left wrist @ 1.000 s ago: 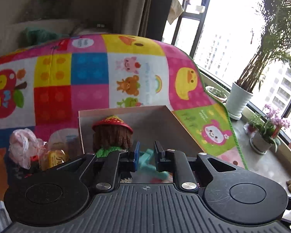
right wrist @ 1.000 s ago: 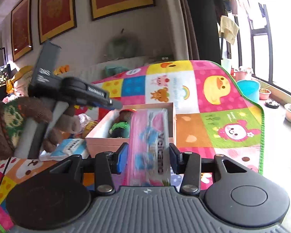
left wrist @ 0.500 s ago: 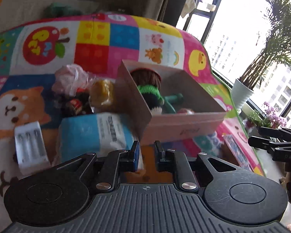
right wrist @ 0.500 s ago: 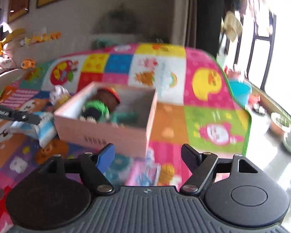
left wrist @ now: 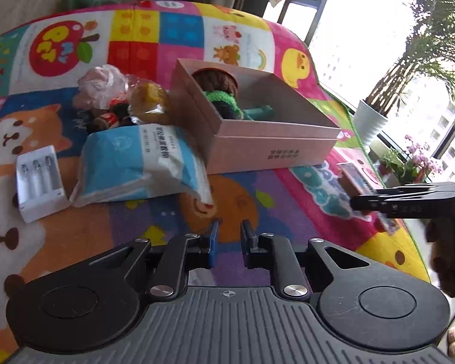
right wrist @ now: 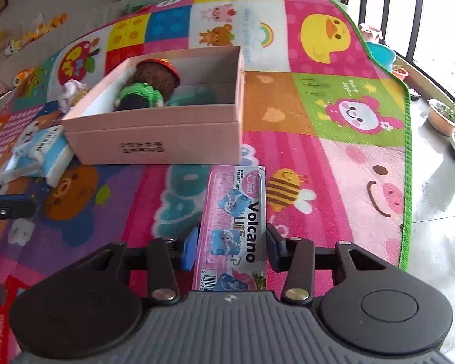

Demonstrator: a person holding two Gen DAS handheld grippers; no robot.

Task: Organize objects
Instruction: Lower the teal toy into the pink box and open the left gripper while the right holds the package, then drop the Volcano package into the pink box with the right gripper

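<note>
Lying flat, pink packet (right wrist: 235, 227), long axis toward box (right wrist: 154, 148)

The box (right wrist: 154, 147) stands open-topped mid-mat (right wrist: 333, 157); its near half is taken by a doll (right wrist: 148, 89), its far right half is bare floor. Against its left wall crowd a blue bag (left wrist: 136, 163), a battery case (left wrist: 39, 179) and wrapped snacks (left wrist: 121, 97). A pink packet (right wrist: 236, 224) lies just before the box's right corner. Toward the mat's right edge the way is open.
</note>
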